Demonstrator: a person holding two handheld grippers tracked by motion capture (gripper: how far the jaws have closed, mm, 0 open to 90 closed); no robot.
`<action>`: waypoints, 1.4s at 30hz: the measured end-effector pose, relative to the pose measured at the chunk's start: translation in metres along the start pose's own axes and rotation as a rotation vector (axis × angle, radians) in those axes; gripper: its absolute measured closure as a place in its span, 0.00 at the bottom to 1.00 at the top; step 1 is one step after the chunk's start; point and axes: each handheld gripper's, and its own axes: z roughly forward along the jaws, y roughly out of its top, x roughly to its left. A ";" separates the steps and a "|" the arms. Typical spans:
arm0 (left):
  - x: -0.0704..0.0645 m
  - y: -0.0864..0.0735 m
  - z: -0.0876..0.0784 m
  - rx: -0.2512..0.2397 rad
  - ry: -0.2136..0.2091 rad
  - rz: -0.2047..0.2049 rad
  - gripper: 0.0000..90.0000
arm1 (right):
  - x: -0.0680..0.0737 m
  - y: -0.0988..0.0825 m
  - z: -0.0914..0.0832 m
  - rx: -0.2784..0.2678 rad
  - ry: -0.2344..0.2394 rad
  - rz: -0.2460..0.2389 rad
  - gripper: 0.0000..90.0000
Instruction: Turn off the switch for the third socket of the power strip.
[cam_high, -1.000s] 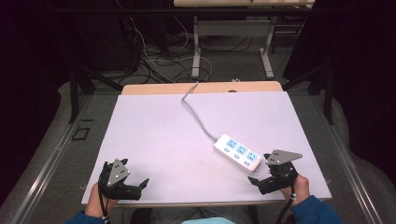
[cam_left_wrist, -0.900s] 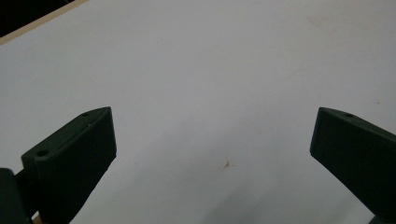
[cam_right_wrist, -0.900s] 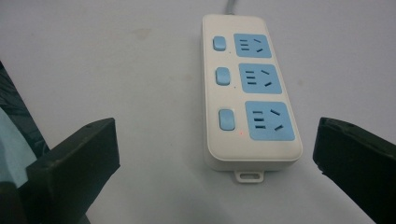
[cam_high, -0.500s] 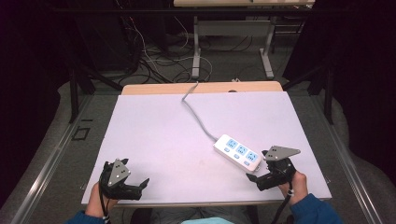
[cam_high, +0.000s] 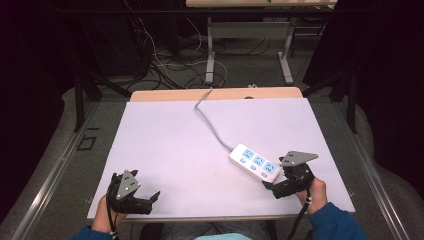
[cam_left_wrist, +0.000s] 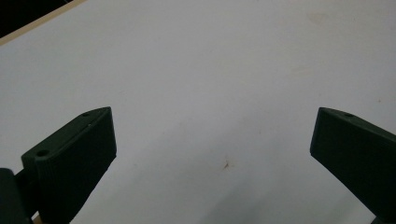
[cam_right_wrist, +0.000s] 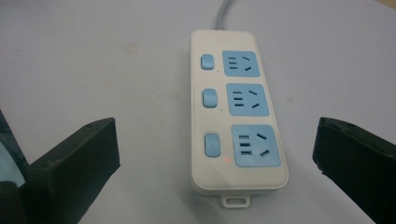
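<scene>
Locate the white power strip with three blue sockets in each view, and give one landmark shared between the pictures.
High view: the white power strip with three blue sockets lies right of centre on the white table, just ahead of the right gripper.
Left gripper view: not in it.
Right gripper view: the strip lies centred between the open jaws.
Shared landmark: its grey cable.

— What carries everything here?
— A table (cam_high: 165, 145) with a pale lilac top and a strip of bare wood along its far edge.
— And what lies on it?
— A white power strip (cam_high: 254, 162) with three blue sockets and three switches, flat on the near right part, set at a slant. Its grey cable (cam_high: 209, 120) runs from it up toward the far edge, near the middle.
— Any marks on the top?
— A few faint stains
</scene>
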 end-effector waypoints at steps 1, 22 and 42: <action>0.000 0.000 0.000 0.001 0.002 0.002 0.00 | -0.001 0.000 0.000 -0.006 -0.005 -0.001 0.00; -0.001 0.000 -0.001 0.011 0.003 0.012 0.00 | -0.016 0.010 0.012 0.020 -0.016 0.032 0.00; 0.000 0.000 0.000 0.003 -0.001 0.004 0.00 | -0.021 0.016 0.032 0.061 0.026 0.062 0.00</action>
